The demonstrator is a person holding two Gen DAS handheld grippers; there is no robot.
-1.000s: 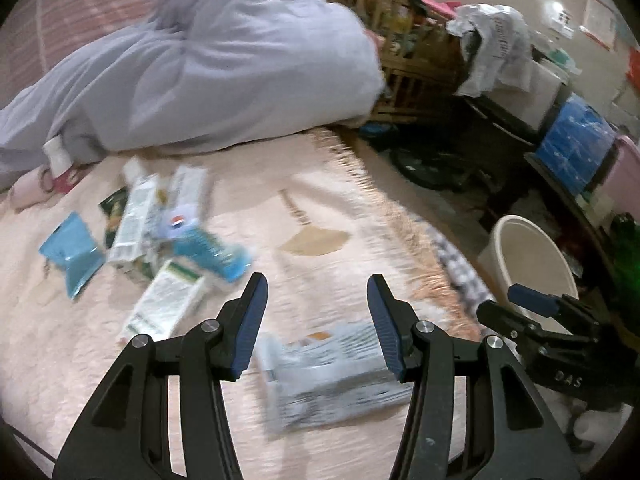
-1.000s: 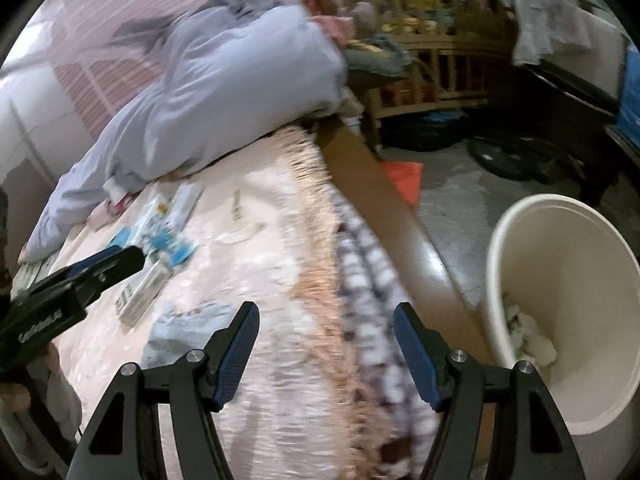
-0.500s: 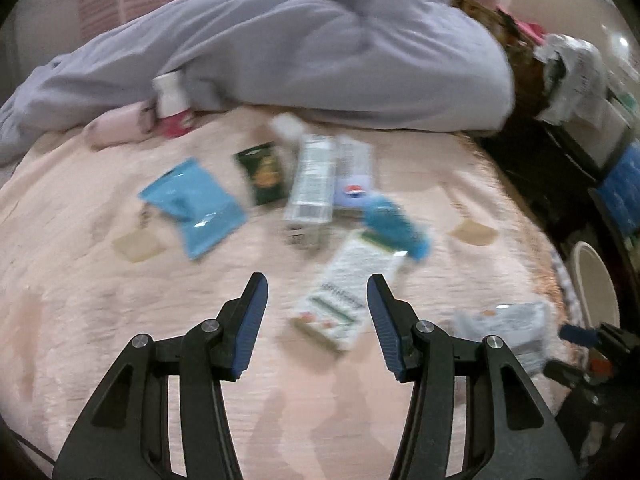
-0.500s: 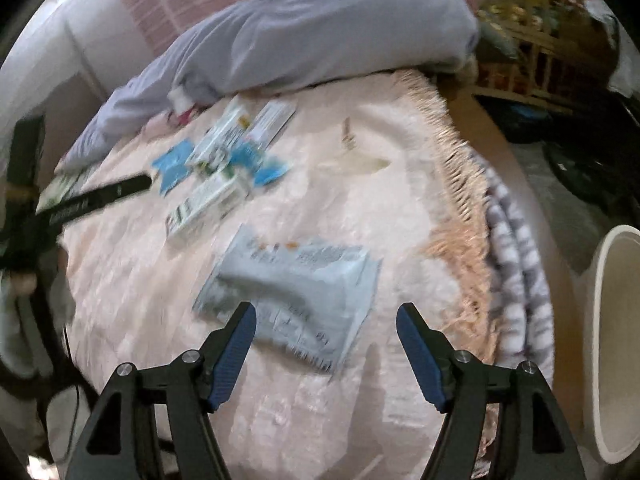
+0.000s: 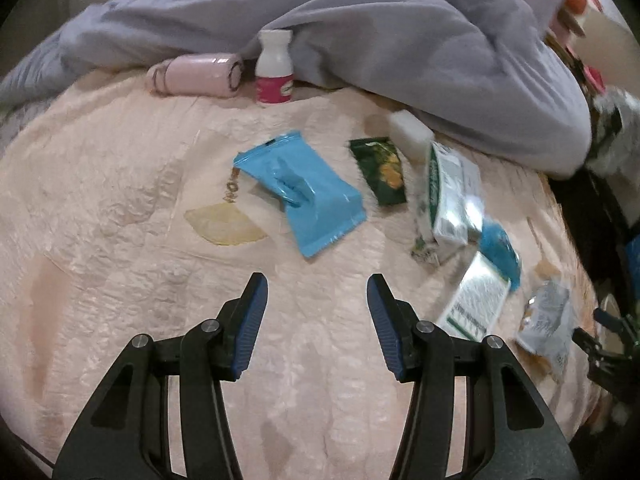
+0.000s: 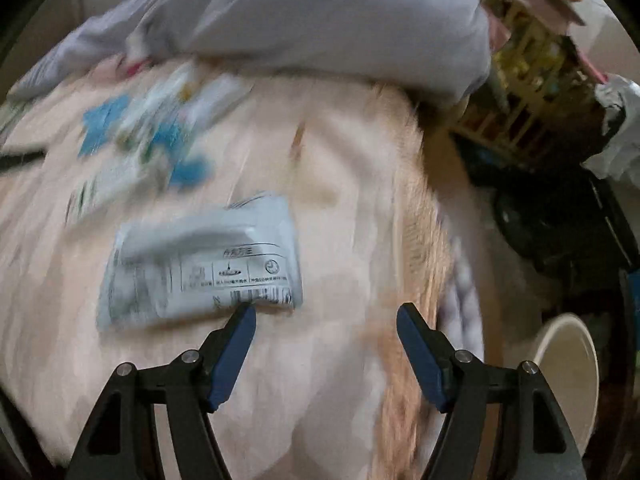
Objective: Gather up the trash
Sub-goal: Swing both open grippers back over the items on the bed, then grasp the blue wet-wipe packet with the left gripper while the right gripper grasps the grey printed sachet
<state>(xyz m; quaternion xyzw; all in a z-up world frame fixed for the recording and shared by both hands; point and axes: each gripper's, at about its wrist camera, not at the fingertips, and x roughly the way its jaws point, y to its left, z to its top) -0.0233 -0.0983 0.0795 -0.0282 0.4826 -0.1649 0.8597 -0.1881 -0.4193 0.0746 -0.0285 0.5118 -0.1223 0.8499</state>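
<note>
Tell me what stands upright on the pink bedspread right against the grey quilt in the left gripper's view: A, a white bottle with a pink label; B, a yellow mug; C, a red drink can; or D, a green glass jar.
A: a white bottle with a pink label stands upright at the edge of the grey quilt, beside a pink roll.

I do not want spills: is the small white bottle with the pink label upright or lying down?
Upright. The white bottle stands on its base, cap on top, beside the quilt.
</note>
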